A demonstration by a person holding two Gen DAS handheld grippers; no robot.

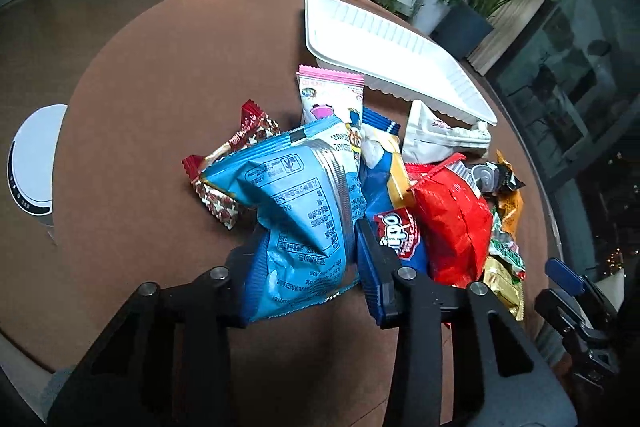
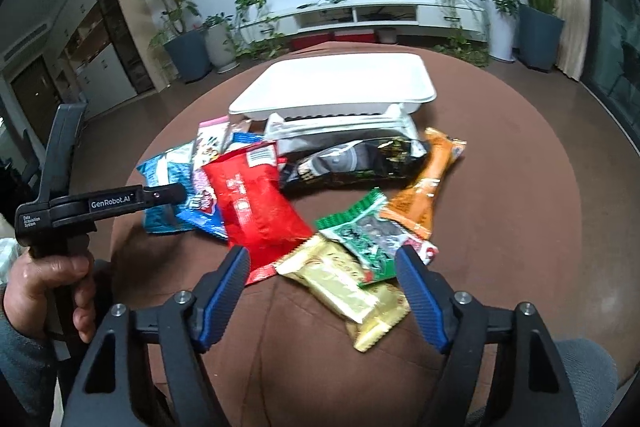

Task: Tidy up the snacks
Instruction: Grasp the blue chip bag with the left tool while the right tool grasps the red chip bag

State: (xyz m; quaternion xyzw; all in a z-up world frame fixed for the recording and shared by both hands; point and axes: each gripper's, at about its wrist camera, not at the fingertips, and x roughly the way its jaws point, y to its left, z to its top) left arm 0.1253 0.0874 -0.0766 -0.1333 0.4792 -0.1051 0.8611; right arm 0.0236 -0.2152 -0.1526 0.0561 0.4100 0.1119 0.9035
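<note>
The light blue snack bag (image 1: 296, 203) sits at the near left edge of the snack pile on the round brown table (image 1: 140, 99), crumpled and gripped between the two fingers of the left gripper (image 1: 308, 267), whose blue pads press into its lower half from either side. Taking this bag as the reference: touching its right side is a dark blue packet (image 1: 390, 195) with a red logo, and just right of that a red bag (image 1: 452, 215). Behind the light blue bag stands a pink-topped white packet (image 1: 328, 95), partly covered by it; to its left rear a red star-patterned wrapper (image 1: 240, 143) lies partly beneath it. Further right of the red bag, a black packet (image 2: 352, 163), an orange wrapper (image 2: 432, 187), a green packet (image 2: 368, 231) and a gold wrapper (image 2: 352, 287) lie overlapping one another. A white folded packet (image 1: 440, 135) lies behind the red bag, touching the near rim of the white tray (image 1: 400, 55), which stands at the far side of the pile from the light blue bag. The right gripper (image 2: 322, 291) is at the pile's near right, fingers spread wide and holding nothing, with the gold wrapper and green packet lying between them. The person's left hand (image 2: 44, 287) grasps the left gripper's handle.
</note>
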